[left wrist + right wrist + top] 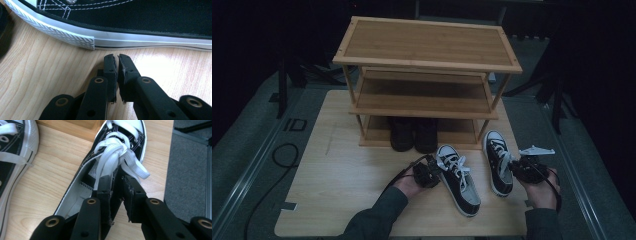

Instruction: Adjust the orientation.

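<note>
- High view: my two claws sit low at the near edge of the table [337,165], each beside one black-and-white sneaker; the rack [427,80] stands ahead of both.
- My right claw [518,167] grips the right sneaker [497,162] at its collar: in the right gripper view the jaws stand narrow, pinched on the shoe's side wall with the laces [117,157] bunched just ahead of the tips. I judge this a hold, though the canvas between the pads is partly hidden.
- My left claw [117,62] is closed on nothing, jaws nearly touching, tips just short of the white sole of the left sneaker [125,22], which lies across in front of me. From above, that claw [432,167] sits at the shoe's left flank, near the laces.
- Step in hand, as I read it: picking up the pair to shelve it. The right shoe is taken; the left is not yet.
- Next move calls for spreading the left jaws, rising over the sole to the collar, and pinching there; then both shoes go forward to a shelf.
- A dark pair [414,134] already fills the middle of the bottom shelf straight ahead, so the middle or top shelf looks freer.
- Surface: pale wood-grain board, smooth, with a glare patch beside my left tips.
- Room: dim, grey floor around the table, a cable [282,155] looped far to my left.
</note>
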Available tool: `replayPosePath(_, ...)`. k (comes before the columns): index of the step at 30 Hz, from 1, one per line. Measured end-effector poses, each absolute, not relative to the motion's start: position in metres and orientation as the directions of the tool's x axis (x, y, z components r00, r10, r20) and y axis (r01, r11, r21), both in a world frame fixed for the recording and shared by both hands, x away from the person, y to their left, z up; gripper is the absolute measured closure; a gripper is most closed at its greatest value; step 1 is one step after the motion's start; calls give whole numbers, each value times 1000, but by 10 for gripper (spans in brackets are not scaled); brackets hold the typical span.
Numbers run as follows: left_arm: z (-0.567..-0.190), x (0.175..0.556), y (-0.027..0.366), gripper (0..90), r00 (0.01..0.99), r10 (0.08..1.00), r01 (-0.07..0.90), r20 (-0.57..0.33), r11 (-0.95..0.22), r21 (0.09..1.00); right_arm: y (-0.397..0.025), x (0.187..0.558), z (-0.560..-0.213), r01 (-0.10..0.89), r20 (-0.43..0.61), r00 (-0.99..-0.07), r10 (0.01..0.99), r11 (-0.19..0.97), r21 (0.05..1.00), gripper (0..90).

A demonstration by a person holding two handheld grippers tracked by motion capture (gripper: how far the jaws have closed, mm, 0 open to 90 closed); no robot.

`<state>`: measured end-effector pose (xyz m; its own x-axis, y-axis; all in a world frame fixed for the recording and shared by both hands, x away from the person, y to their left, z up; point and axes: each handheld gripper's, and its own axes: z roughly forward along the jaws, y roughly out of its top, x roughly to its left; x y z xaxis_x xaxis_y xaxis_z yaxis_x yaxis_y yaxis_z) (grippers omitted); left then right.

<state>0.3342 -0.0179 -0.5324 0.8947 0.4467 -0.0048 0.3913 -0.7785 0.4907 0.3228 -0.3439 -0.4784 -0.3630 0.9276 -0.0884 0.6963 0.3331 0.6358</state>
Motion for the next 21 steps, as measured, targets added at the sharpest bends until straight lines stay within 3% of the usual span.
replayPosePath(12, -533, 335, -16, 840, 891, 453, 399, -12, -772, 495, -336, 351, -495, 759, -97, -321, 942, 317, 569, 704)
replayPosePath(17, -533, 335, -15, 831, 889, 457, 404, -17, -767, 499, -333, 357, -498, 775, -101, -313, 944, 315, 548, 860)
replayPosePath(21, -533, 335, -15, 826, 891, 453, 399, -13, -771, 496, -334, 356, -495, 786, -112, -289, 951, 302, 539, 880)
